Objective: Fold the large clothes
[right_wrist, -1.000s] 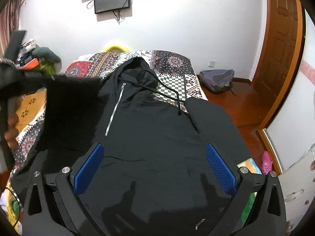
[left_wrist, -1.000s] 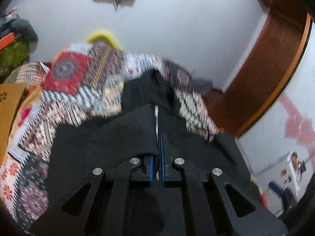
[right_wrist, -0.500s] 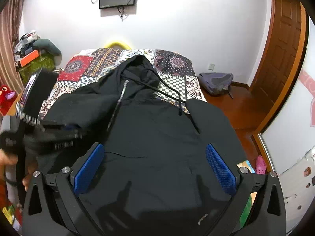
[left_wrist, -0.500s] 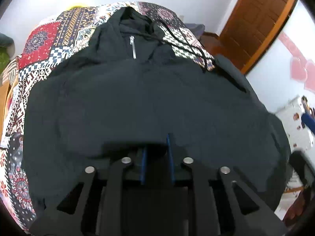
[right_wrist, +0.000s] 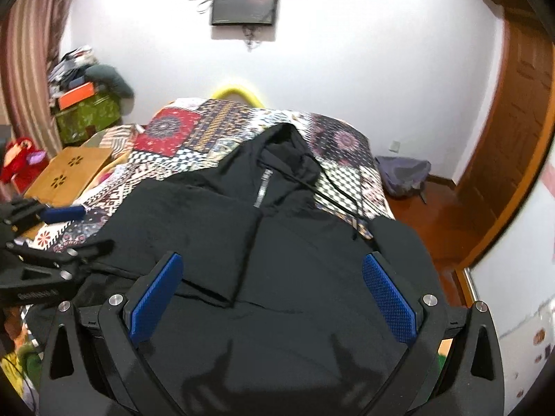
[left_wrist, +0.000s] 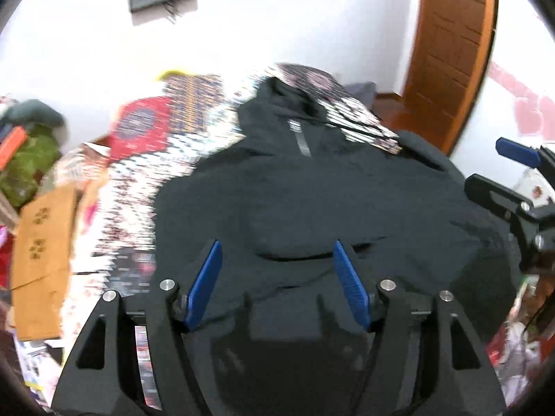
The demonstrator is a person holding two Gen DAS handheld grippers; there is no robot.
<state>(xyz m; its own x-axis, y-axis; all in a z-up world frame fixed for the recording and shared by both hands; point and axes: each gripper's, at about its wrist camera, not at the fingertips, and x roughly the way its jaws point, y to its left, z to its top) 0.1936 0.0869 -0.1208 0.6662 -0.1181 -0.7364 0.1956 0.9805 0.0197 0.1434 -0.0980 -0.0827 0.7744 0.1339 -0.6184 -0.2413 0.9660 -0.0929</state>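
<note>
A black zip hoodie (right_wrist: 295, 253) lies face up on the patchwork bed cover, hood at the far end. Its left sleeve (right_wrist: 194, 222) is folded in across the chest. The right sleeve (right_wrist: 399, 242) hangs off the bed's right edge. My left gripper (left_wrist: 277, 253) is open and empty above the hoodie's lower part (left_wrist: 312, 208); it also shows at the left of the right wrist view (right_wrist: 62, 228). My right gripper (right_wrist: 274, 274) is open and empty over the hoodie's hem; it shows at the right of the left wrist view (left_wrist: 513, 170).
A patchwork bed cover (right_wrist: 194, 138) lies under the hoodie. A wooden lap table (right_wrist: 69, 173) stands at the bed's left, with cluttered boxes (right_wrist: 86, 107) behind. A grey backpack (right_wrist: 402, 173) lies on the floor by the wooden door (right_wrist: 513, 131). A TV (right_wrist: 242, 3) hangs on the wall.
My left gripper carried the left sleeve across the chest, let go of it, opened and drew back to the left. The right gripper stayed open and lifted slightly.
</note>
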